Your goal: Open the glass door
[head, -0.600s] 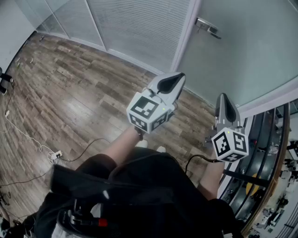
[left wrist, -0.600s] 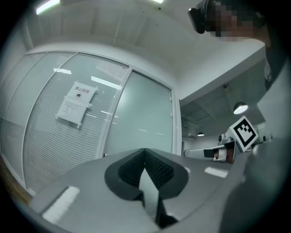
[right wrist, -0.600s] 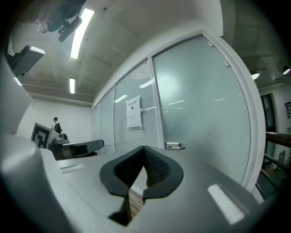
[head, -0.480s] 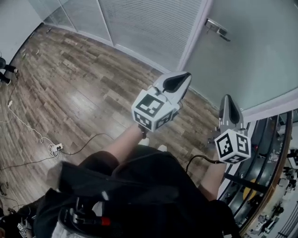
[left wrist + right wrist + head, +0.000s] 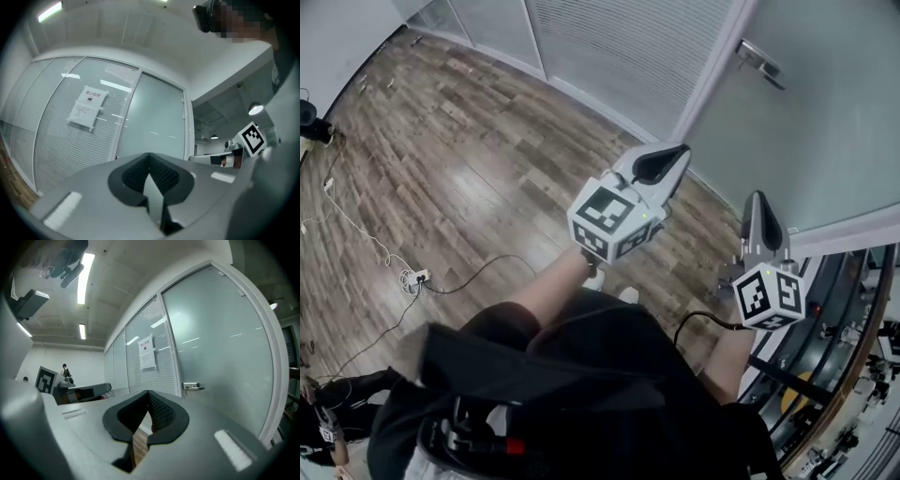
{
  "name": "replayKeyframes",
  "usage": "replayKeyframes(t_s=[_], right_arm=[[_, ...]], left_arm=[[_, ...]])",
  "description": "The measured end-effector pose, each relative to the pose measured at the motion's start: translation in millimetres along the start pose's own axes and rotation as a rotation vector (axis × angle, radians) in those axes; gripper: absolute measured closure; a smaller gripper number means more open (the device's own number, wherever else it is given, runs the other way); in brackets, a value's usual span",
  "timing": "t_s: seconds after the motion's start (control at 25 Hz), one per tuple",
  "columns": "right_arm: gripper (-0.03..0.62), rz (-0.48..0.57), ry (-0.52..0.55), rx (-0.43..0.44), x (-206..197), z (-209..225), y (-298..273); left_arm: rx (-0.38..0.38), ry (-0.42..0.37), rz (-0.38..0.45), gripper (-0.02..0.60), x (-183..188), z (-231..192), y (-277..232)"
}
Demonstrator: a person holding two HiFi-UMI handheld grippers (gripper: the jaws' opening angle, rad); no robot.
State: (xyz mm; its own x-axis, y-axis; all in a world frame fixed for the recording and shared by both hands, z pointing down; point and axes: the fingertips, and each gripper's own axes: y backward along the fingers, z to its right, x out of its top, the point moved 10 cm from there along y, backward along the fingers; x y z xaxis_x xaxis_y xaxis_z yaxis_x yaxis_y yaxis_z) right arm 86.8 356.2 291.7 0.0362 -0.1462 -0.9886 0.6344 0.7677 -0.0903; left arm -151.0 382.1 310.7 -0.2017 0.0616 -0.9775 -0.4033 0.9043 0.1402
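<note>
Grey left gripper point(image 5: 667, 156) point(image 5: 149, 163): jaws closed tip to tip, nothing between the ribbed black pads, touching nothing. Grey right gripper point(image 5: 760, 217) point(image 5: 148, 401): jaws likewise pressed together and empty, held in open air just beside the left one. Marker cubes, two: one on the left gripper point(image 5: 611, 223), one on the right point(image 5: 766, 293). Glass door point(image 5: 825, 122) point(image 5: 220, 348) point(image 5: 157, 122), one, frosted, set in a white frame: stands ahead of both grippers and well apart from them, nearer the right gripper than the left. Door handle point(image 5: 761, 64) point(image 5: 193, 386), one, metal lever: in the head view above the right gripper's tips; in the right gripper view just right of the closed jaws, farther off, untouched. Slatted glass wall point(image 5: 619, 52) point(image 5: 61, 140) adjoins the door on its left, directly ahead of the left gripper. Paper notice point(image 5: 86, 107) point(image 5: 147, 352), one, fixed on that wall. Wood-plank floor point(image 5: 441, 159) below, with one white cable point(image 5: 356, 253) trailing to a power strip point(image 5: 412, 278) at the left, well apart from both grippers.
</note>
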Motion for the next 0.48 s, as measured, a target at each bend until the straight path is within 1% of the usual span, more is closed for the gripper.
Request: replayKeyframes(t_s=[0.2, 0.36, 0.48], right_arm=[[0.591, -0.002, -0.020, 0.031, -1, 4, -7], [0.591, 0.005, -0.049, 0.032, 2, 17, -6], [0.591, -0.004, -0.056, 0.052, -2, 22, -14]], left_arm=[[0.030, 0.015, -0.012, 0.580, -3, -1, 1], [0.014, 0.027, -0.010, 0.580, -3, 7, -11], [0.032, 0.020, -0.020, 0.580, -6, 6, -12]])
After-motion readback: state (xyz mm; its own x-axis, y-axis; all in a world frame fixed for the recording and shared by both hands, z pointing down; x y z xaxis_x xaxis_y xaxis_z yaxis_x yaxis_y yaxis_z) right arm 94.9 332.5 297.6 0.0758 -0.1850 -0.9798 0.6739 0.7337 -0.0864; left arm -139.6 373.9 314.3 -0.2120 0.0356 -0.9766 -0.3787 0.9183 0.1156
